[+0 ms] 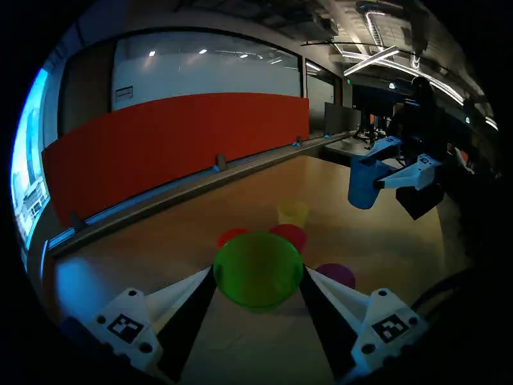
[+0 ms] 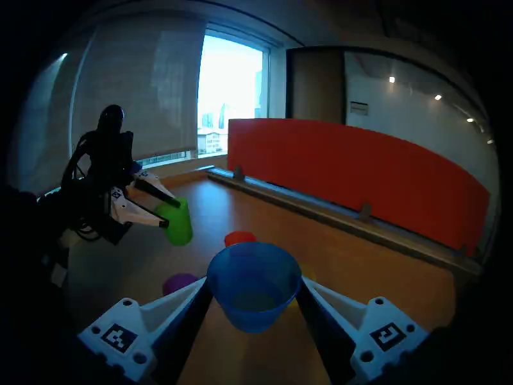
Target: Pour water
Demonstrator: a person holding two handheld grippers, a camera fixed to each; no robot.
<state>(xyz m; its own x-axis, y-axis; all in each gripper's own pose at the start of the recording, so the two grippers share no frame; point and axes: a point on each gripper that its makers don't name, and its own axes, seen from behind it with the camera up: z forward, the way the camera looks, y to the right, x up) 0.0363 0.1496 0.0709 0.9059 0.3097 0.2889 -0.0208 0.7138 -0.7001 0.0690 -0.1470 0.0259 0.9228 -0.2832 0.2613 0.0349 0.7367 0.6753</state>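
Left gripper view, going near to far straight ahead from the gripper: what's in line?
Green cup → right red cup → yellow cup → orange panel.

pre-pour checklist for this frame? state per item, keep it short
1. Left gripper hold on green cup: ok, both fingers press its sides.
2. Right gripper hold on blue cup: ok, both fingers press its sides.
3. Water in either cup: cannot tell.
4. Both held cups roughly upright: ok.
5. Cups lined up for pouring: not ok, they are held well apart above the table.
6. Spill area: probably not ok, a red cup, yellow cup and purple cup stand on the table near the held cups.
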